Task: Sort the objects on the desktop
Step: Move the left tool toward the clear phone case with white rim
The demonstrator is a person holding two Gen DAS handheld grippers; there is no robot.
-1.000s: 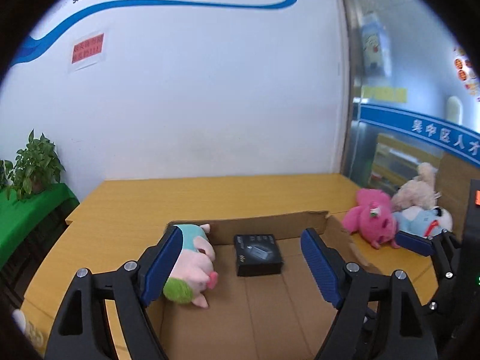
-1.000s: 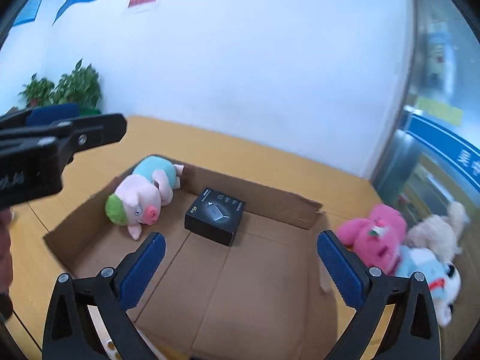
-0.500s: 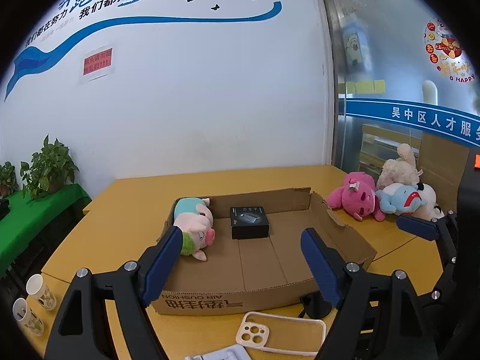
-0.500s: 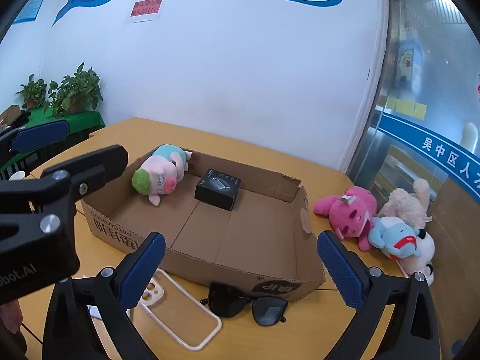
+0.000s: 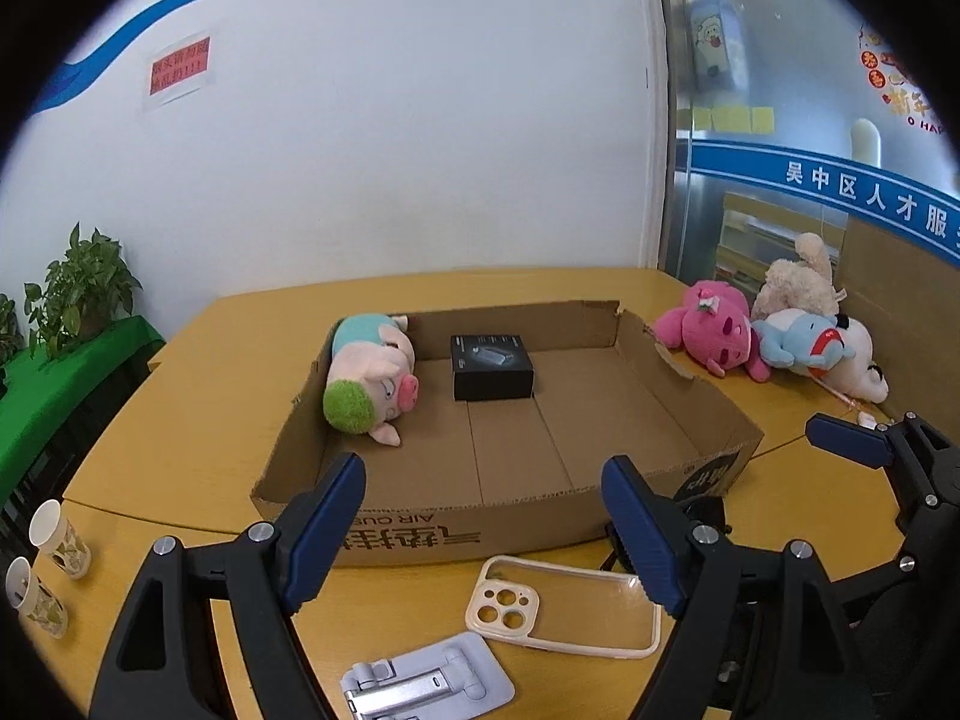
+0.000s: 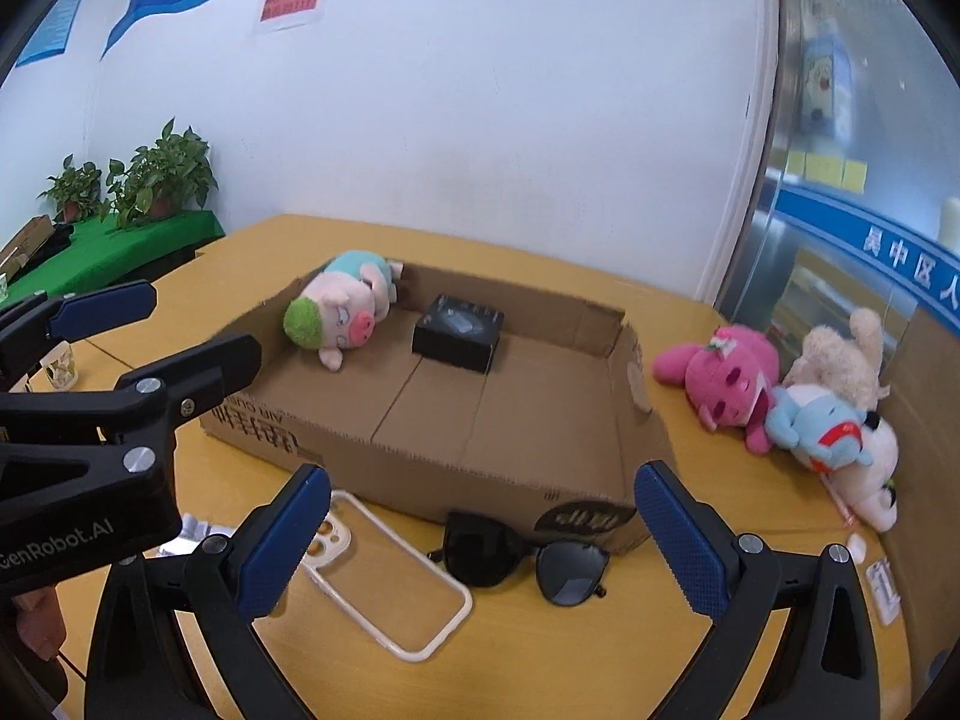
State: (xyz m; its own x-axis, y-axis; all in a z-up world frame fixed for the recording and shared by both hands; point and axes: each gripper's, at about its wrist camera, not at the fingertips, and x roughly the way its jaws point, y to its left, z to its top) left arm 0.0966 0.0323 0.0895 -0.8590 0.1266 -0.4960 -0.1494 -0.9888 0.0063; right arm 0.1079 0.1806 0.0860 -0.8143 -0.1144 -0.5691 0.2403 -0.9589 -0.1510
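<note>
— Both grippers have drawn back from the cardboard box point(image 5: 480, 531) since a second ago; its printed front wall and the counter point(image 6: 600, 660) before it now show.

— What lies in the way?

— A clear phone case point(image 6: 384, 588) and black sunglasses point(image 6: 528, 558) just before the box; a grey phone stand point(image 5: 426, 684) nearer still.

— And inside?

— A pig plush point(image 5: 372, 378) at the left wall, a small black box point(image 5: 492, 366) beside it.

— The fingers?

— The left gripper point(image 5: 480, 534) and the right gripper point(image 6: 480, 546) both stand wide apart, holding nothing.

— Elsewhere?

— A pink plush point(image 6: 726, 378), a blue plush point(image 6: 822, 426) and a cream plush point(image 6: 840, 360) huddle right of the box; paper cups point(image 5: 54, 540) stand far left.
</note>
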